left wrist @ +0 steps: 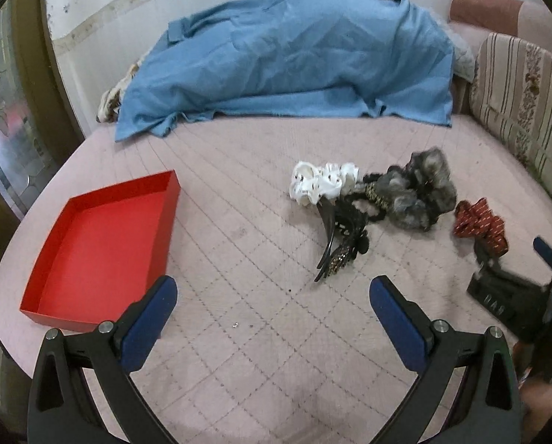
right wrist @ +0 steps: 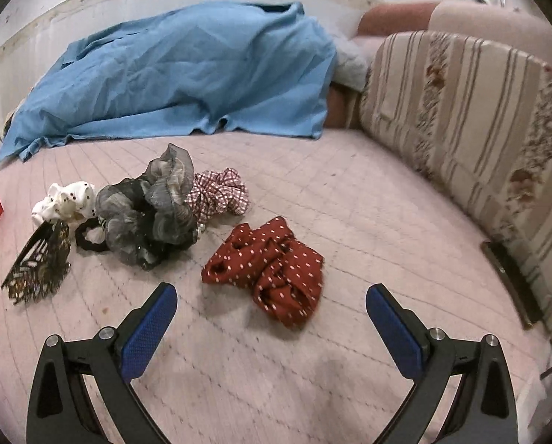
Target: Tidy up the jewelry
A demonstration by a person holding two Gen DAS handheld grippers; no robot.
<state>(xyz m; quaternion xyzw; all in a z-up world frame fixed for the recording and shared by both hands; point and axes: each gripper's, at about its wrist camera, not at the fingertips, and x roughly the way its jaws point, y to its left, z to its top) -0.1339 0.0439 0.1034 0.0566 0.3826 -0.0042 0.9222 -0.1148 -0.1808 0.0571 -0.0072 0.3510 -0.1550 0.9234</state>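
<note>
An open red tray (left wrist: pixel 102 244) sits empty on the bed. Well apart lies a heap: white scrunchie (right wrist: pixel 67 199), grey scrunchie (right wrist: pixel 157 207), checked scrunchie (right wrist: pixel 220 192), black claw clip (right wrist: pixel 39 266). A red dotted scrunchie (right wrist: pixel 272 266) lies beside.

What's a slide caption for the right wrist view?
Open right gripper hovers over a quilted bed, just short of a red polka-dot scrunchie; gray, white and checked scrunchies and a hair claw beyond.

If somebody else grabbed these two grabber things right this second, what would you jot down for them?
Left gripper: open, holding nothing, above the pink quilt.
Right gripper: open, holding nothing, just short of the red dotted scrunchie.
Red tray: nothing in it, left of the pile.
Pile: white scrunchie, grey scrunchie, checked scrunchie, black hair tie, hair claw.
Done: nothing.
Left: everything into the tray.
</note>
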